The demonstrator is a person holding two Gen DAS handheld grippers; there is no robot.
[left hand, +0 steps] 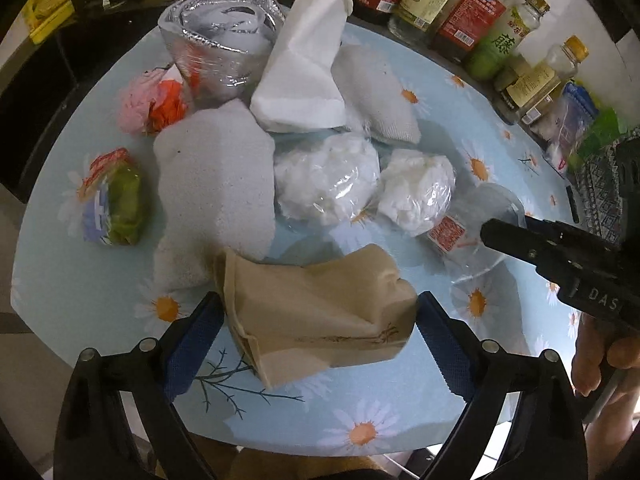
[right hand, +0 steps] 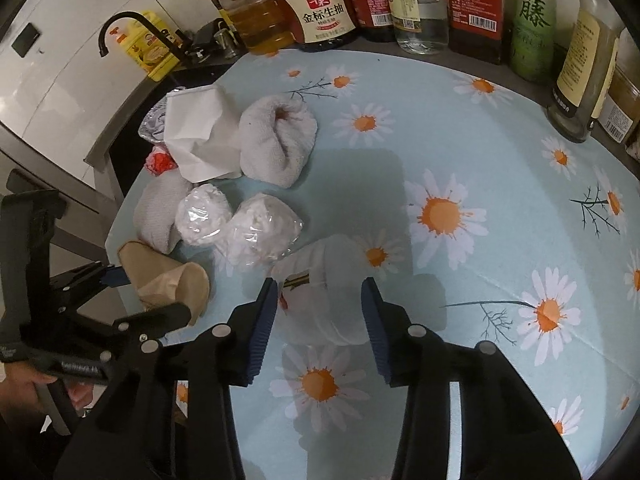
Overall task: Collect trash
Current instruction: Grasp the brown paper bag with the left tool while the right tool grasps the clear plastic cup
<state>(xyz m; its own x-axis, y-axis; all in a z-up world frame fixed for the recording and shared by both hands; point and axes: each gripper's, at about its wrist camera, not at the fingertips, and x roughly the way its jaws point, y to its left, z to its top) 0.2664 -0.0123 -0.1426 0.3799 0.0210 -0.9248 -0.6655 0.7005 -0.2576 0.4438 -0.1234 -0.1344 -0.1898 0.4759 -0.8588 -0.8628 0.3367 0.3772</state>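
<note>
Blue-padded fingers frame the shot on both cameras, and it's a double pickup in the making on the daisy-print table (right hand: 500, 140). Left gripper (left hand: 320, 344) stands spread wide around the crushed brown paper cup (left hand: 316, 320), which lies on its side at the near edge; the right pad looks to be just brushing the cup's end, the left pad shows a sliver of gap, so nothing is clamped there yet. Over on the right, the right gripper (right hand: 320, 320) has its jaws about half closed either side of the clear plastic cup (right hand: 320, 292), the one with the red label, lying just right of the brown one. Pads sit close on both flanks, though whether they truly press is hard to call through that transparent wall.

Step in hand, by my read: seating both grips at once. Next move calls for squeezing gently, since both cups are flimsy and will buckle, then lifting clear of the wrapped white wads (left hand: 328, 180) and grey cloths (left hand: 216, 184) just beyond. No bin shows in either view, so the drop-off spot is unknown
</note>
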